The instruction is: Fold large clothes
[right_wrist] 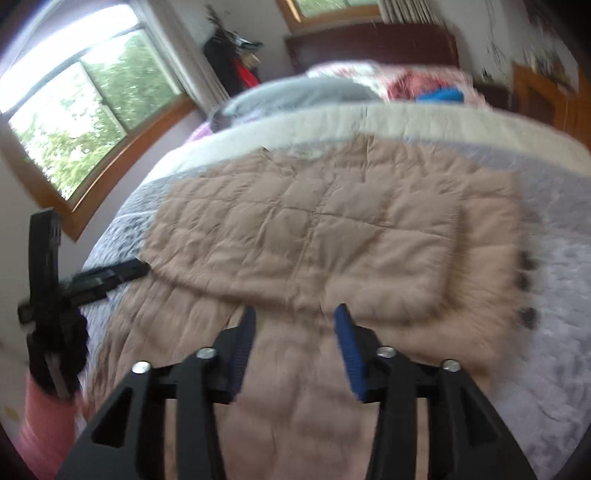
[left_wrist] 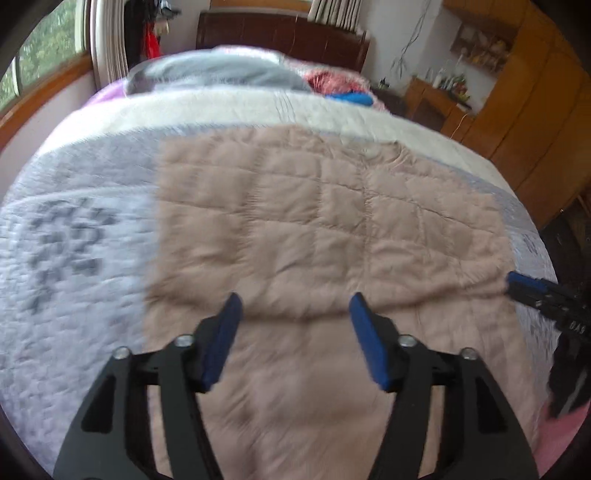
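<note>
A beige quilted garment (left_wrist: 314, 206) (right_wrist: 314, 229) lies spread on the bed, with one folded layer resting on top of a lower layer. Dark buttons (right_wrist: 524, 284) line its right edge. My left gripper (left_wrist: 295, 301) hovers over the garment's near part, jaws wide apart with only cloth showing below the gap. My right gripper (right_wrist: 296, 312) is also open above the near part, nothing pinched between its blue pads. Each gripper shows in the other's view: the right gripper (left_wrist: 532, 291) at the garment's right edge, the left gripper (right_wrist: 110, 277) at its left edge.
A lavender-grey quilted bedspread (left_wrist: 74, 258) (right_wrist: 554, 295) surrounds the garment. Grey pillows (left_wrist: 221, 74), bedding and a dark headboard (left_wrist: 280, 33) lie beyond. A wooden wardrobe (left_wrist: 535, 110) stands to the right, a window (right_wrist: 74, 110) to the left.
</note>
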Demonstrator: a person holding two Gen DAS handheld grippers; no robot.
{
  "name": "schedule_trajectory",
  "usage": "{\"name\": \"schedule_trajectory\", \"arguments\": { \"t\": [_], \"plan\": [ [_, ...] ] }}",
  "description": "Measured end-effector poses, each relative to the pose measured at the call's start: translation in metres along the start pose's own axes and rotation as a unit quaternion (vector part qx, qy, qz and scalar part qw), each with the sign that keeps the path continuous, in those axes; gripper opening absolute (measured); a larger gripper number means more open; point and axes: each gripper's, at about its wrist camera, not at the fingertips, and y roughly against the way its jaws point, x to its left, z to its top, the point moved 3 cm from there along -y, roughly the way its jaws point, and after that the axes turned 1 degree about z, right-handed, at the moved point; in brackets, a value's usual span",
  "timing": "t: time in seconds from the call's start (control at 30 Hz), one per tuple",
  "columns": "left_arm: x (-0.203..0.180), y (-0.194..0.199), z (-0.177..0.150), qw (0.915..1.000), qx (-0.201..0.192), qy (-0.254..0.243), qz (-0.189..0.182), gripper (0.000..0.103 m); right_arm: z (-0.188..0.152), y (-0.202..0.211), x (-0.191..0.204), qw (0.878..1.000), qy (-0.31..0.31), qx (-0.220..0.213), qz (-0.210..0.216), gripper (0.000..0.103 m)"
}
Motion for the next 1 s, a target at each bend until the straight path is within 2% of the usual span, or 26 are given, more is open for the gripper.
{"name": "schedule_trajectory", "arguments": {
  "t": [0.07,0.17,0.23,0.37,0.47,0.7,1.0],
  "plan": [
    [0.019,0.03,-0.021,0.9999,-0.013,-0.006,0.005,0.071,-0.028,0.031,-0.003,1.0,0.014,-0.003,0.001,0.052],
    [0.054,0.062,-0.067,0.9997,-0.002,0.0,0.025,0.072,-0.07,0.064,-0.012,1.0,0.016,0.003,0.0,0.06],
    [0.072,0.077,-0.095,0.9992,0.006,0.011,0.038,0.073,-0.096,0.08,-0.015,1.0,0.013,0.007,-0.002,0.065],
    [0.107,0.101,-0.159,0.9973,0.019,0.046,0.054,0.073,-0.155,0.112,-0.026,1.0,-0.001,0.011,-0.011,0.068],
    [0.121,0.114,-0.194,0.9967,0.017,0.065,0.047,0.074,-0.185,0.124,-0.032,1.0,-0.019,0.011,-0.016,0.071],
    [0.114,0.122,-0.229,0.9966,0.016,0.081,-0.005,0.076,-0.232,0.132,-0.049,0.998,-0.067,0.019,0.003,0.072],
    [0.098,0.102,-0.24,0.9956,0.025,0.082,-0.038,0.075,-0.25,0.121,-0.064,0.994,-0.101,0.027,0.018,0.072]
  ]
}}
